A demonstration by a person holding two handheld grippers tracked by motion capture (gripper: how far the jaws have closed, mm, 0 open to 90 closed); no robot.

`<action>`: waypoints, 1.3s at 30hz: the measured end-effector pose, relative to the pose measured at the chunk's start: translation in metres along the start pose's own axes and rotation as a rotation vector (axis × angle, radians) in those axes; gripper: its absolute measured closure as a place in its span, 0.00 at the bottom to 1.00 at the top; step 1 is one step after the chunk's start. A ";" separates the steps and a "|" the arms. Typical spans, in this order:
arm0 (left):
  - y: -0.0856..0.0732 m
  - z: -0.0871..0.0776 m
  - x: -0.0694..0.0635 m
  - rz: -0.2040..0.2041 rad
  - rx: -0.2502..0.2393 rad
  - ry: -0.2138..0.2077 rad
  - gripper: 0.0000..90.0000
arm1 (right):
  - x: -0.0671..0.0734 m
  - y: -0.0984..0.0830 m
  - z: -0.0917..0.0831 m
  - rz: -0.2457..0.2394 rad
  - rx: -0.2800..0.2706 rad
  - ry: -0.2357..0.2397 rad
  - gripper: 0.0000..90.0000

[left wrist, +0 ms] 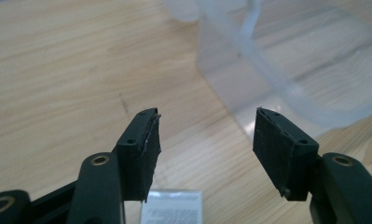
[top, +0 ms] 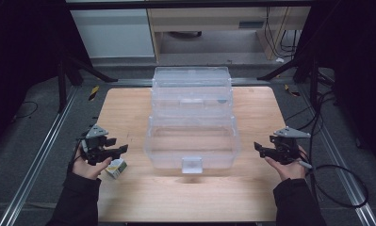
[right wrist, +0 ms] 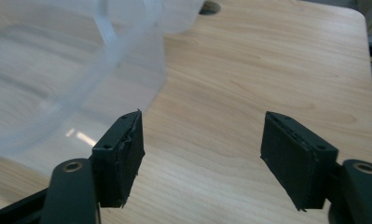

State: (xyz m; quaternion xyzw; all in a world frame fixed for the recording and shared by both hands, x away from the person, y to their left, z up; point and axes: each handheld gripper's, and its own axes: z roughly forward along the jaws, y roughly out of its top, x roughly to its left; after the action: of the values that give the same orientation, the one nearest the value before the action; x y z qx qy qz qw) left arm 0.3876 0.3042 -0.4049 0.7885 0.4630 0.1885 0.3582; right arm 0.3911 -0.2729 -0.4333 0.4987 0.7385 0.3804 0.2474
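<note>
A clear plastic storage box (top: 157,153) stands in the middle of the wooden table (top: 124,106), its lid (top: 191,77) swung back behind it. My left gripper (top: 122,150) hovers to the left of the box, jaws open and empty; in the left gripper view (left wrist: 207,128) the box's rounded corner (left wrist: 267,70) lies just ahead. A small white and yellow carton (top: 116,168) lies on the table under the left hand, its top edge (left wrist: 172,207) visible below the jaws. My right gripper (top: 257,146) is held to the right of the box, open and empty (right wrist: 202,128), with the box wall (right wrist: 72,79) at its left.
Metal rails (top: 44,150) run along both sides of the table on the dark floor. Cables (top: 339,188) loop on the floor at the right. A black stand leg (top: 82,66) and furniture stand behind the table's far edge.
</note>
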 end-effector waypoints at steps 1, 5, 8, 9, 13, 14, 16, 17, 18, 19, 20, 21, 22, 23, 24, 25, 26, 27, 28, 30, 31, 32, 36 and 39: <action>-0.003 0.000 0.003 -0.007 0.010 0.006 0.42 | -0.002 -0.008 0.001 -0.001 0.015 -0.016 0.31; -0.013 0.001 0.010 -0.014 0.049 0.002 0.36 | -0.005 -0.022 0.004 0.013 0.050 -0.035 0.27; -0.016 0.002 0.012 0.003 0.070 0.030 0.34 | -0.004 -0.027 0.005 0.007 0.062 -0.039 0.25; -0.017 0.002 0.012 0.012 0.077 0.040 0.34 | -0.004 -0.027 0.005 0.007 0.062 -0.039 0.25; -0.019 0.004 0.010 0.017 0.097 0.030 0.31 | 0.000 -0.033 0.006 -0.009 0.064 -0.027 0.25; -0.018 0.003 0.011 0.022 0.103 0.025 0.31 | 0.000 -0.033 0.006 -0.009 0.064 -0.027 0.25; -0.018 0.003 0.012 0.022 0.106 0.021 0.30 | 0.001 -0.035 0.007 -0.031 0.077 -0.028 0.24; -0.019 0.003 0.012 0.017 0.110 0.011 0.29 | 0.002 -0.035 0.007 -0.018 0.081 -0.023 0.24; -0.019 0.003 0.013 0.017 0.127 0.004 0.28 | 0.001 -0.036 0.007 -0.022 0.078 -0.022 0.24; -0.020 0.003 0.014 0.029 0.145 0.002 0.26 | 0.001 -0.036 0.007 -0.012 0.080 -0.021 0.24; -0.020 0.003 0.014 0.029 0.145 0.002 0.26 | 0.001 -0.036 0.007 -0.012 0.080 -0.021 0.24; -0.021 0.004 0.015 0.025 0.162 -0.004 0.25 | 0.001 -0.036 0.007 -0.010 0.082 -0.018 0.24; -0.021 0.004 0.015 0.028 0.171 -0.006 0.25 | 0.001 -0.037 0.007 -0.017 0.088 -0.024 0.24; -0.022 0.004 0.016 0.032 0.176 -0.006 0.25 | 0.001 -0.037 0.007 -0.017 0.088 -0.024 0.24; -0.022 0.004 0.016 0.029 0.184 -0.009 0.25 | 0.001 -0.037 0.007 -0.018 0.089 -0.024 0.24; -0.022 0.004 0.016 0.033 0.192 -0.012 0.25 | 0.000 -0.037 0.007 -0.022 0.085 -0.027 0.24; -0.022 0.004 0.016 0.036 0.197 -0.012 0.24 | 0.001 -0.037 0.007 -0.014 0.087 -0.026 0.24; -0.022 0.004 0.016 0.036 0.205 -0.012 0.25 | 0.001 -0.038 0.007 -0.016 0.088 -0.023 0.24; -0.022 0.004 0.016 0.036 0.205 -0.012 0.25 | 0.001 -0.038 0.007 -0.016 0.088 -0.023 0.24; -0.022 0.005 0.014 0.037 0.226 -0.023 0.25 | 0.001 -0.039 0.008 -0.021 0.098 -0.022 0.24; -0.022 0.006 0.014 0.042 0.239 -0.023 0.25 | 0.000 -0.040 0.010 -0.033 0.100 -0.028 0.24; -0.023 0.008 0.014 0.041 0.250 -0.025 0.25 | 0.001 -0.040 0.011 -0.037 0.108 -0.026 0.24; -0.025 0.014 0.014 0.044 0.293 -0.025 0.24 | 0.002 -0.040 0.013 -0.048 0.120 -0.026 0.24; -0.026 0.018 0.016 0.038 0.314 -0.027 0.24 | 0.002 -0.041 0.014 -0.048 0.125 -0.026 0.24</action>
State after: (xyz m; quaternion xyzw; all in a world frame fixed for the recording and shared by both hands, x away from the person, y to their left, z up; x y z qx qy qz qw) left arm 0.3915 0.3193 -0.4369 0.8458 0.4670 0.1102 0.2331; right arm 0.3783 -0.2753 -0.4741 0.5003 0.7692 0.3211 0.2344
